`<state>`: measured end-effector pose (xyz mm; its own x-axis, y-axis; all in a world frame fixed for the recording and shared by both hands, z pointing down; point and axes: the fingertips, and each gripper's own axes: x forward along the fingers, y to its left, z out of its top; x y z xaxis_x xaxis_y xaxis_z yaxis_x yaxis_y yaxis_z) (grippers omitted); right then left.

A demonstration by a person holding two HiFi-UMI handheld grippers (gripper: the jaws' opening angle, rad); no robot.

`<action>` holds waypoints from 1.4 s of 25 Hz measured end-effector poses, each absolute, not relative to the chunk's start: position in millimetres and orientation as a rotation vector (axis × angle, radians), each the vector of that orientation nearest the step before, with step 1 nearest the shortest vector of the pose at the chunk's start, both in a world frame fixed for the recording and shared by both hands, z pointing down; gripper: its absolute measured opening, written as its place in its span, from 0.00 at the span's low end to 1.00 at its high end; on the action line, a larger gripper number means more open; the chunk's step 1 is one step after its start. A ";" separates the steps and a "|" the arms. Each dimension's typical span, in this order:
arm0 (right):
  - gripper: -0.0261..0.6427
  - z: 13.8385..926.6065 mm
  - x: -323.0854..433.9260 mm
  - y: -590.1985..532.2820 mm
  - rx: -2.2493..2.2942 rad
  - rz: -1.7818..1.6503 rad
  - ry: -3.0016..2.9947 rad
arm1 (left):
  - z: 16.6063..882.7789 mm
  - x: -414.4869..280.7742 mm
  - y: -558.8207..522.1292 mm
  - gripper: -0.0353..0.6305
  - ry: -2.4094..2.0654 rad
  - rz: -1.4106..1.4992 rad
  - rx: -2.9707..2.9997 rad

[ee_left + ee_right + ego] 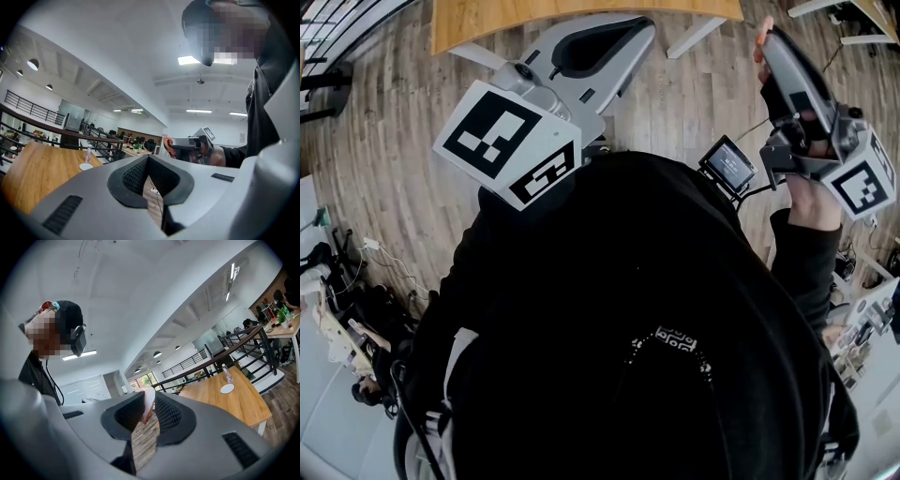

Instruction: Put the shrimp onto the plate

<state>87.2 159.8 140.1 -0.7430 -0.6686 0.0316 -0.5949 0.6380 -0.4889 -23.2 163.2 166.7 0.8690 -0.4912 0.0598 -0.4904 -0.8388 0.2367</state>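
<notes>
A pale pink shrimp [148,404] sits pinched between the pads of my right gripper [149,397], which is shut on it. The left gripper view shows that same gripper [187,143] held up in a hand, the shrimp's orange end [168,142] poking out of its tip. A small white plate [227,388] lies on a wooden table [248,406], well beyond the right jaws. My left gripper [148,158] has its tips together with nothing between them; the plate [86,166] lies far off to its left. The head view shows both grippers [645,26] [766,37] raised over the floor.
A clear bottle [227,375] stands just behind the plate. The table's edge [581,19] runs along the top of the head view, with wood floor [394,178] below it. A black railing [220,359] runs behind the table. A small screen [729,164] hangs by the right arm.
</notes>
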 end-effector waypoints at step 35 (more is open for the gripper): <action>0.16 167.4 49.6 34.3 -0.780 -0.750 2.767 | 206.7 -63.8 77.7 0.06 -0.999 0.012 2.696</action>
<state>49.6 34.3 167.4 -0.8487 -0.5282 -0.0265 -0.4426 0.7367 -0.5113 -63.8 77.7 206.7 0.7628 -0.6390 0.0994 -0.6412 -0.7275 0.2441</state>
